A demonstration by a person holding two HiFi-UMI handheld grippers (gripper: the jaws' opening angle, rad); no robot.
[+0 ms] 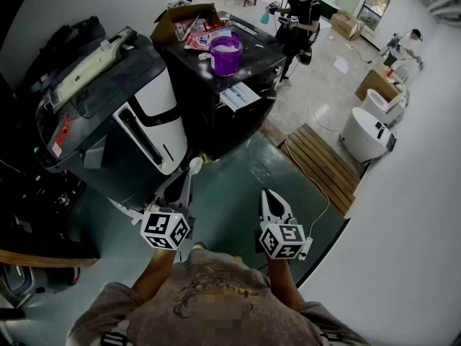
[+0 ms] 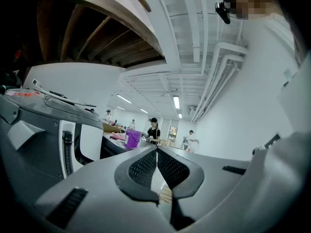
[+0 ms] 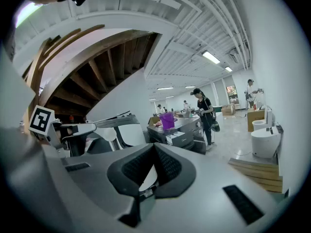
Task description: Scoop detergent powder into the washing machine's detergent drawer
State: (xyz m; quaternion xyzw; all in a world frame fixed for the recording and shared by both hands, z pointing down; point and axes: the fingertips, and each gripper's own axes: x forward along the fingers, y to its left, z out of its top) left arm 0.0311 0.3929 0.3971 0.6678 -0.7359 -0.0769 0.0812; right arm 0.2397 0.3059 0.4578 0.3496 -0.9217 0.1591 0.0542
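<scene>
Left gripper and right gripper, both closed empty, hang far from the purple tub.

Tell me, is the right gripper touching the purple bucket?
Apart. Head view shows the right gripper low over the floor, the purple bucket far off on the black machine.

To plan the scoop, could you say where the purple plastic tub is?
Head view, upper centre: the purple plastic tub stands on the black appliance, just right of the open cardboard box.
</scene>
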